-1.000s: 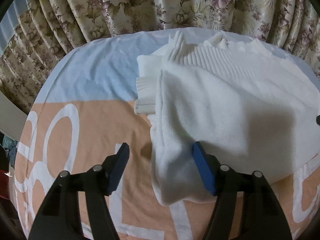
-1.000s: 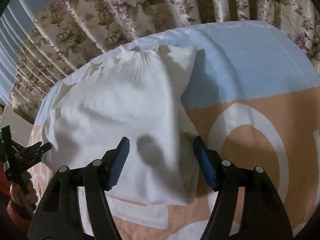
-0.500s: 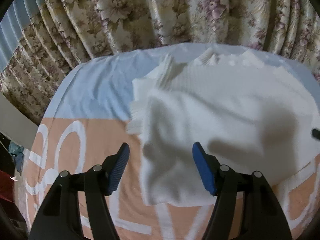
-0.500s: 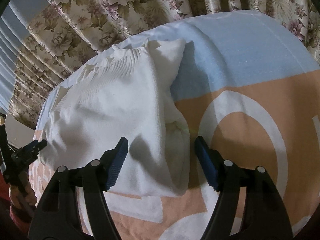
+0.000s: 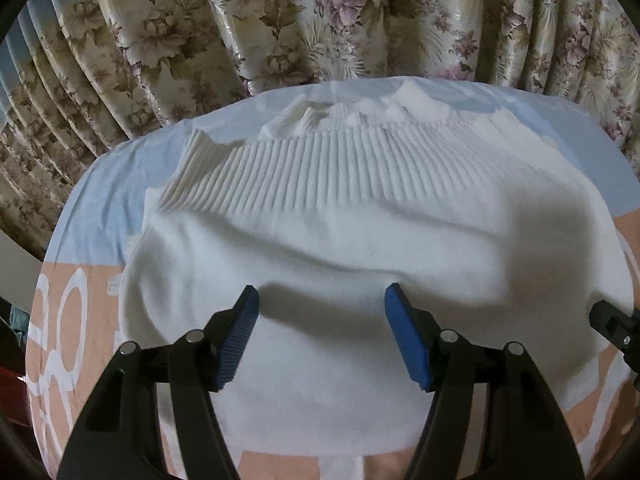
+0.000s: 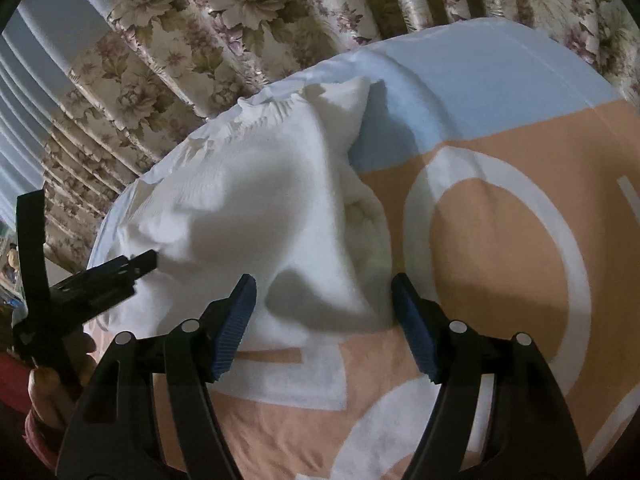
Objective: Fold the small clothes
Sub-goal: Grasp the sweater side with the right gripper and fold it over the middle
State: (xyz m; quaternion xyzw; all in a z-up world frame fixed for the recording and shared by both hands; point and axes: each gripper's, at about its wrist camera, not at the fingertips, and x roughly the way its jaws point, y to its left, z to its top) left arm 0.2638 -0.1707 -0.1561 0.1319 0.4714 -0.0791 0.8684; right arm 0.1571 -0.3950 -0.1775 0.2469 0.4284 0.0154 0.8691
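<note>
While it lies flat: soft white knitted sweater, far edge of orange-and-blue bedsheet.
Left gripper: wide, holding nothing.
Right gripper: wide, just opening, holding nothing, sweater corner between.

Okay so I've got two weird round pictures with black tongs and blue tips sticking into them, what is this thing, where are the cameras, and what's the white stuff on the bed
There is no robot here. A person holds a hand-operated two-finger gripper in each hand, and each gripper carries a wide-angle camera looking forward along its fingers, which makes the pictures round and bent.

In the left wrist picture, the black arms with blue pads are the left gripper. In the right wrist picture they are the right gripper. At the left edge of that picture you can also see the other gripper, held by the person's hand.

The white stuff is a knitted sweater with a ribbed band, lying partly folded on an orange, blue and white bed sheet. Floral curtains hang behind.

Nothing is held: both grippers are open above the sweater, and the right one's jaws have just been opening, pads clear of the cloth.
</note>
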